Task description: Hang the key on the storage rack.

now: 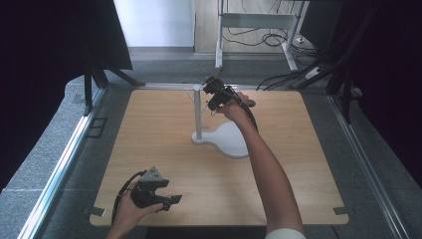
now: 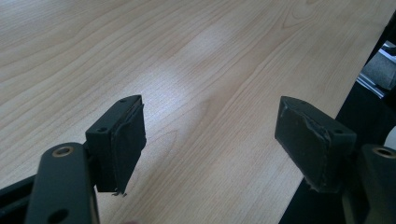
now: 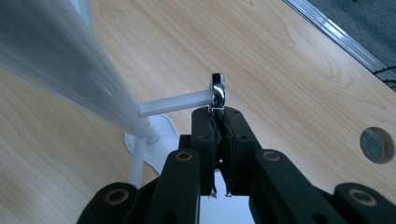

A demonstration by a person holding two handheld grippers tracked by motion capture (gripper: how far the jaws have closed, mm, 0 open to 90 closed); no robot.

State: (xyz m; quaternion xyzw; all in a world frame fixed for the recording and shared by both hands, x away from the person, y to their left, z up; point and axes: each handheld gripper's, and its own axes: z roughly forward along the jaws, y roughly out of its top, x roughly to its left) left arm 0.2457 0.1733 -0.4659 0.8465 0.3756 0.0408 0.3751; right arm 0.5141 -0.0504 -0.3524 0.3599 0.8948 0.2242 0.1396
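Observation:
A white stand (image 1: 198, 112) with an upright post rises from a curved white base (image 1: 231, 142) at the middle of the wooden table. In the right gripper view the post (image 3: 56, 60) is blurred and close, and a thin white peg (image 3: 175, 103) sticks out sideways from it. A shiny metal ring (image 3: 218, 91) sits at the tip of that peg, and my right gripper (image 3: 218, 116) is shut on the ring's lower edge. From above, the right gripper (image 1: 210, 85) is held at the top of the post. My left gripper (image 1: 171, 201) (image 2: 210, 140) rests open over bare wood near the front left.
A round hole (image 3: 377, 144) pierces the tabletop to the right of the stand. Metal rails (image 1: 64, 164) run along the table's sides, with grey carpet beyond. Cables and a desk frame (image 1: 259, 22) lie behind the far edge. The table's front edge (image 2: 317, 186) is close to the left gripper.

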